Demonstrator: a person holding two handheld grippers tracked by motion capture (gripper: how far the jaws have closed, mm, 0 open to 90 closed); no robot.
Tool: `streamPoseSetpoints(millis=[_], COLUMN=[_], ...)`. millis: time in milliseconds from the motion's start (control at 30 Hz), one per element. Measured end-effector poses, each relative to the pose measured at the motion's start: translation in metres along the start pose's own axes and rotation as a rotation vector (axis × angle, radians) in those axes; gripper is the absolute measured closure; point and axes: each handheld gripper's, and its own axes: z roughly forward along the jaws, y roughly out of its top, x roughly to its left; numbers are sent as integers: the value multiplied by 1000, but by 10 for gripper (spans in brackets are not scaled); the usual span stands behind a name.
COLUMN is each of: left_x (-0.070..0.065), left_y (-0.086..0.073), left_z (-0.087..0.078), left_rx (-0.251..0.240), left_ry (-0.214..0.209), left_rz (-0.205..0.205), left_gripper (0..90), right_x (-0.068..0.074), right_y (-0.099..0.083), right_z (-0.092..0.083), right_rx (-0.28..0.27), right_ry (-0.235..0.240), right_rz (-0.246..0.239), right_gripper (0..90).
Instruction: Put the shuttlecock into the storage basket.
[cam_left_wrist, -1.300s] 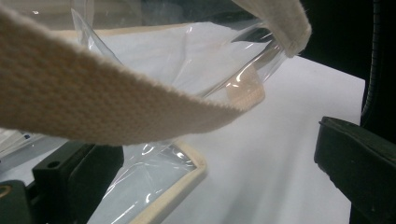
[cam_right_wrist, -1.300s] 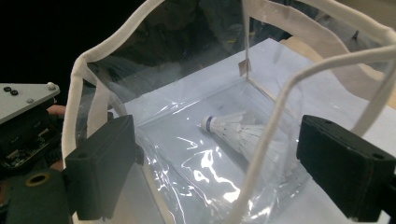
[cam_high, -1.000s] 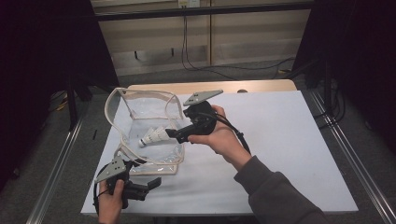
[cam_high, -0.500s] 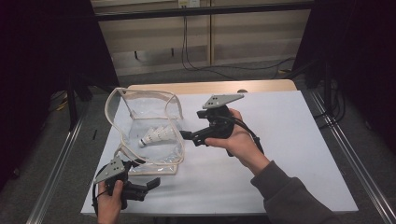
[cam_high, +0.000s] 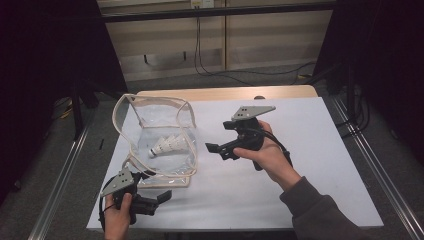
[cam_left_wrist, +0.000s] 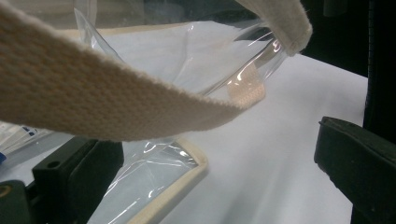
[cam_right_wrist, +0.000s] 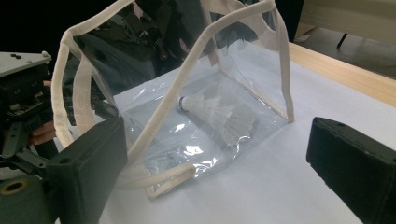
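At the near edge of the white surface, the left claw is sitting low in the person's left hand, its jaws standing wide apart with nothing between them. In the left gripper view the bag's cream strap is arching just above those jaws, not pinched by them.

Just beyond, the clear bag is standing open on the surface, its webbing-trimmed mouth gaping upward. The shuttlecock is lying on the bag's floor, so the placing looks done; what seems left is letting the bag settle or closing it, and clearing the claws away.

The shuttlecock is resting on its side, its long axis running roughly across the bag. In the high view its cork tip is pointing toward the person's left and slightly nearer, its feather skirt toward the right claw.

Farther out, the right claw is hovering over the surface just beside the bag, jaws spread and empty, aiming at the bag's open side.
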Motion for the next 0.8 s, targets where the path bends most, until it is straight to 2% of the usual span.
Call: streamPoseSetpoints(millis=[500,767,800], left_x=[0,0,1], left_y=[0,0,0], left_z=[1,1,1], left_rx=[0,6,7], left_ry=[-1,0,-10], left_rz=[1,4,6], left_gripper=[13,14,14], right_x=[-20,-28,-29], right_y=[-30,-44,-46], right_z=[-15,-27,-29], right_rx=[-12,-28,-25], right_ry=[-28,-43,-43], right_rz=[41,44,40], right_gripper=[30,26,26])
